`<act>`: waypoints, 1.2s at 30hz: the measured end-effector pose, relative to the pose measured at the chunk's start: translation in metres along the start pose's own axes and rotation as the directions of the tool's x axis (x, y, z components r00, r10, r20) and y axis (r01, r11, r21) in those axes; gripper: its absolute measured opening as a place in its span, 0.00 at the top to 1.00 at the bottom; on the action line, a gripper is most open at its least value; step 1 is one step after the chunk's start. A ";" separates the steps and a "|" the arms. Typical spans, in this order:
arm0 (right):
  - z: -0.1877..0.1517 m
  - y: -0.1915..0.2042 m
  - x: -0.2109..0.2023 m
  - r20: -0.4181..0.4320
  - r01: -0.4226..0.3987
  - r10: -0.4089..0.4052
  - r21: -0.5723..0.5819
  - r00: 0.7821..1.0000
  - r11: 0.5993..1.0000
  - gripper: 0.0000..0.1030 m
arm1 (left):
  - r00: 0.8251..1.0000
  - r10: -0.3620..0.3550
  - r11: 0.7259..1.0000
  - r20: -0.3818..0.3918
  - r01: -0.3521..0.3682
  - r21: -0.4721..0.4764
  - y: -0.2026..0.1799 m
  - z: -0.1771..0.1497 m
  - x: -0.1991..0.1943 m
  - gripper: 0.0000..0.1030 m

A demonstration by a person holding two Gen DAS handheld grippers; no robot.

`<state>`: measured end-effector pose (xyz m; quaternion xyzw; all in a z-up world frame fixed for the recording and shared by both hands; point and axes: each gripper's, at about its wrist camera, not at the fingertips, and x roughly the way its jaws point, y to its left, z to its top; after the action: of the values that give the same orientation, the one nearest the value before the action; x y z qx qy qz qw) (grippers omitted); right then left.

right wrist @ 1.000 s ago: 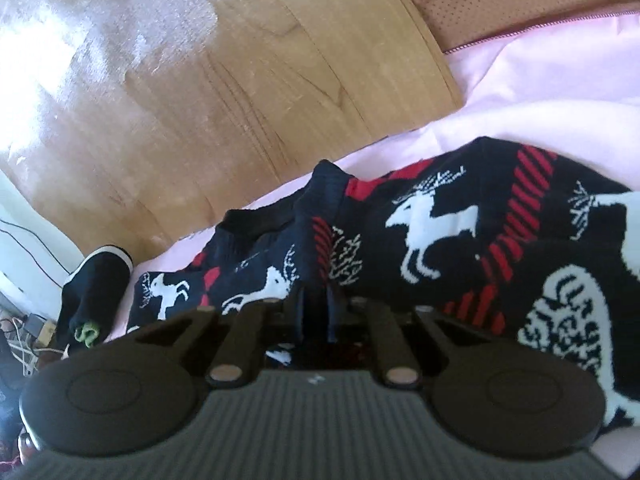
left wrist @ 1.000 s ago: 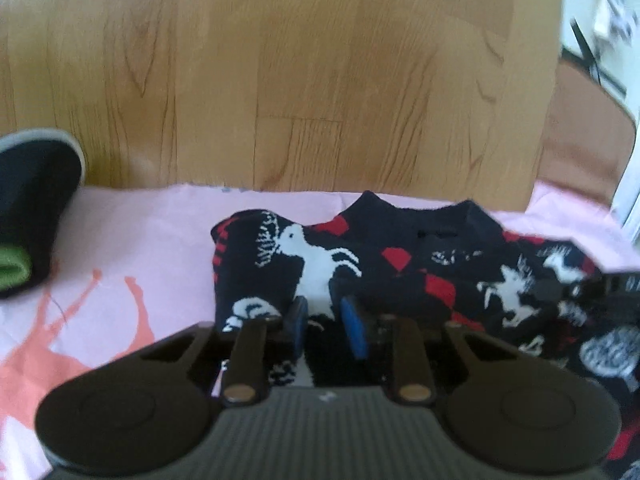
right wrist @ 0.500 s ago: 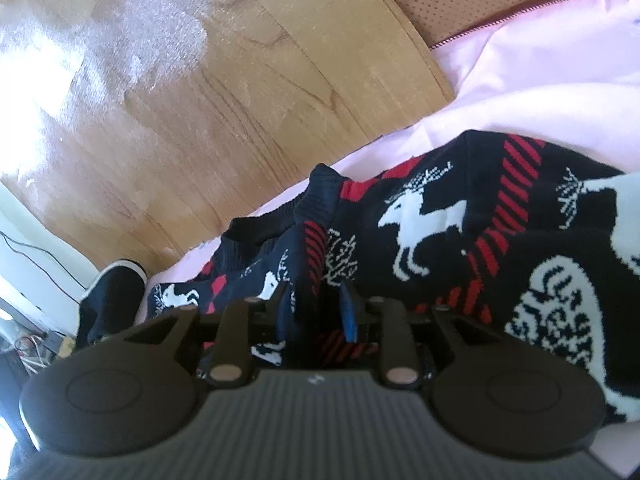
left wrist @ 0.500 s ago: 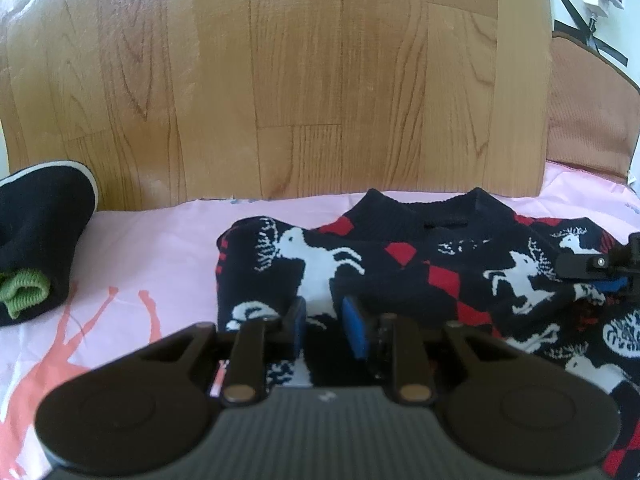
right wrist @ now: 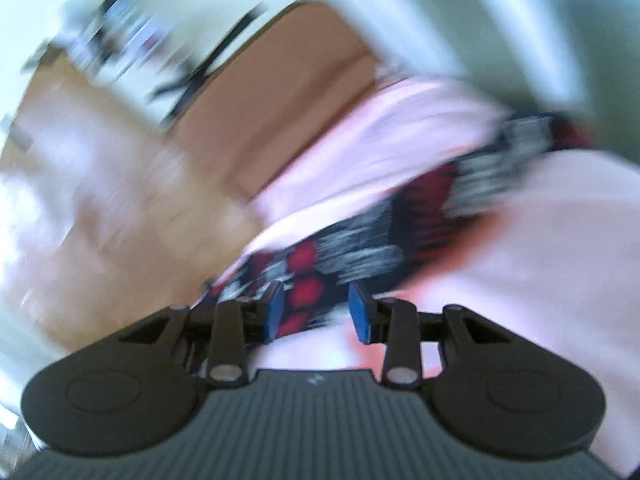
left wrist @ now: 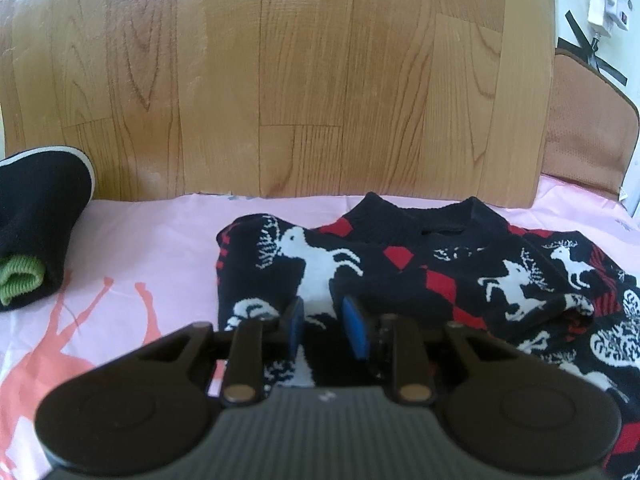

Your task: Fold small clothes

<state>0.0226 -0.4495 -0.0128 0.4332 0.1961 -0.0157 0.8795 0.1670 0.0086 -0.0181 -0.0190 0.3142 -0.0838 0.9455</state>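
On the pink sheet (left wrist: 168, 236), seen from my left wrist, the dark knitted sweater with white reindeer and red diamonds (left wrist: 400, 264) lies with one side folded in. My left gripper (left wrist: 322, 322) points down at it, narrowly parted; whether it pinches the knit I cannot tell. From the right wrist, badly blurred, my right gripper (right wrist: 316, 310) is opening, sweater (right wrist: 360, 248) behind it, nothing pressed. Next, I judge, comes grasping the far edge.
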 end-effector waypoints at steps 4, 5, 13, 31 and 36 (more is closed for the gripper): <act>0.012 -0.035 -0.018 0.094 0.045 -0.060 0.155 0.994 0.987 0.58 | 1.000 0.003 1.000 0.001 -0.003 0.007 -0.001 0.000 -0.001 0.76; 0.015 -0.040 -0.017 0.108 0.050 -0.070 0.177 0.992 0.983 0.54 | 1.000 0.002 1.000 0.001 -0.002 0.007 -0.001 0.000 0.000 0.76; 0.040 -0.060 0.038 0.101 0.136 -0.166 0.254 0.981 0.958 0.87 | 1.000 -0.005 1.000 0.000 0.005 0.000 0.001 0.001 0.000 0.76; -0.052 0.297 0.115 -0.191 -0.421 0.388 -0.592 0.902 0.687 0.89 | 0.954 -0.248 0.917 0.168 0.287 -0.276 0.061 0.033 -0.076 0.19; -0.158 0.298 0.150 -0.560 -0.589 0.221 -0.651 0.798 0.479 0.78 | 0.977 -0.173 0.937 0.126 0.202 -0.285 0.076 0.028 -0.068 0.20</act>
<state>0.1671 -0.1204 0.0723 0.0175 0.2463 0.3770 0.8927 0.1415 0.0942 0.0378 -0.1943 0.2729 -0.1247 0.9339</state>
